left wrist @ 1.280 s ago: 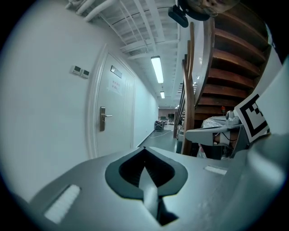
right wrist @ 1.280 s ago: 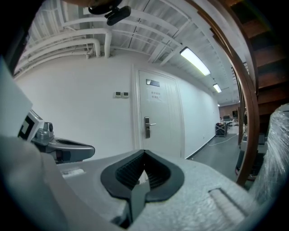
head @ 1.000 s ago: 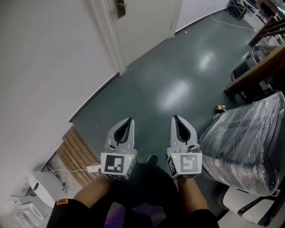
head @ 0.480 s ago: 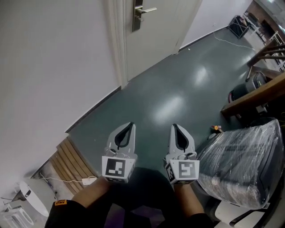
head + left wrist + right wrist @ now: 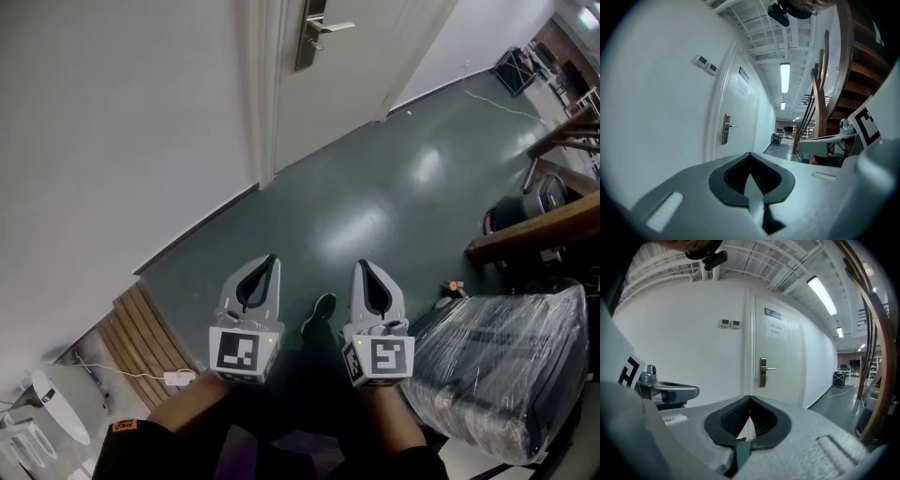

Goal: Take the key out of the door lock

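**Me:** Dark green floor (image 5: 375, 187) runs from my feet up to a white wall (image 5: 112, 141), and the white door (image 5: 361, 75) stands at about twelve o'clock, well apart from both my tools.

**Partner:** Where is the lock?

**Me:** On the door's left edge. A metal lock plate (image 5: 307, 42) carries a lever handle (image 5: 333, 27) that points to three o'clock. The key should sit on that plate, but from here it is too small for me to make out.

**Partner:** How are your grippers?

**Me:** My left gripper (image 5: 272, 259) is at seven o'clock in the head view. Its jaws are pressed together, tip against tip. My right gripper (image 5: 361, 265) sits just beside it at five o'clock, and its jaws are also together. Both point toward the door and touch nothing.

**Partner:** What else is around you?

**Me:** A bulky bundle wrapped in clear film (image 5: 497, 375) lies at four o'clock, near my right gripper. Wooden slats (image 5: 150, 333) lean along the wall at eight o'clock, with a white plug (image 5: 176, 378) on the floor beside them.
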`<state>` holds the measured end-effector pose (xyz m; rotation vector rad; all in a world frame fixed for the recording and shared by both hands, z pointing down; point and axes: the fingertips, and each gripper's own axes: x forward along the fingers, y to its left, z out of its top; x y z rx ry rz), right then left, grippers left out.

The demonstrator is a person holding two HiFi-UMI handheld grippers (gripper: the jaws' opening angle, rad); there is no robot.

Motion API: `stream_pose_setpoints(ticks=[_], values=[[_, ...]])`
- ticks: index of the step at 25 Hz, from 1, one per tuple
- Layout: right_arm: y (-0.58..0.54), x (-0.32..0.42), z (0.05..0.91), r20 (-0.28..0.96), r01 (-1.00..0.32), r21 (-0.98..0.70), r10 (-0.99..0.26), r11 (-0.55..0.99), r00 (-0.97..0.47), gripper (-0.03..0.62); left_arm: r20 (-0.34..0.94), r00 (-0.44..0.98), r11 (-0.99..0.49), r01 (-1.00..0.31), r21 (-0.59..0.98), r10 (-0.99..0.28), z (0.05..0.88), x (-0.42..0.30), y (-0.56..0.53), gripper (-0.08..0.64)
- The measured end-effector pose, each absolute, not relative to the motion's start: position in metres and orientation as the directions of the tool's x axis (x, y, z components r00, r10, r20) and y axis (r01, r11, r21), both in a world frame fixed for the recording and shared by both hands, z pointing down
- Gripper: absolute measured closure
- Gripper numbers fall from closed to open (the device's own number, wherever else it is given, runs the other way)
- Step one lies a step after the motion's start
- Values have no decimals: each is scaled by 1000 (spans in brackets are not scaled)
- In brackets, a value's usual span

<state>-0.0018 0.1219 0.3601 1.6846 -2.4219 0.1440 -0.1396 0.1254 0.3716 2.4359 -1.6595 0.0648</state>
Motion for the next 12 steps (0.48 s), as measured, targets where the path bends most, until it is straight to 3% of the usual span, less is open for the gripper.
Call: stream_pose_setpoints(ticks=[12], values=[[-3, 47, 369, 179, -866, -9, -851, 500, -493, 601, 159, 232, -215, -969, 118, -960, 369, -77, 16, 541]])
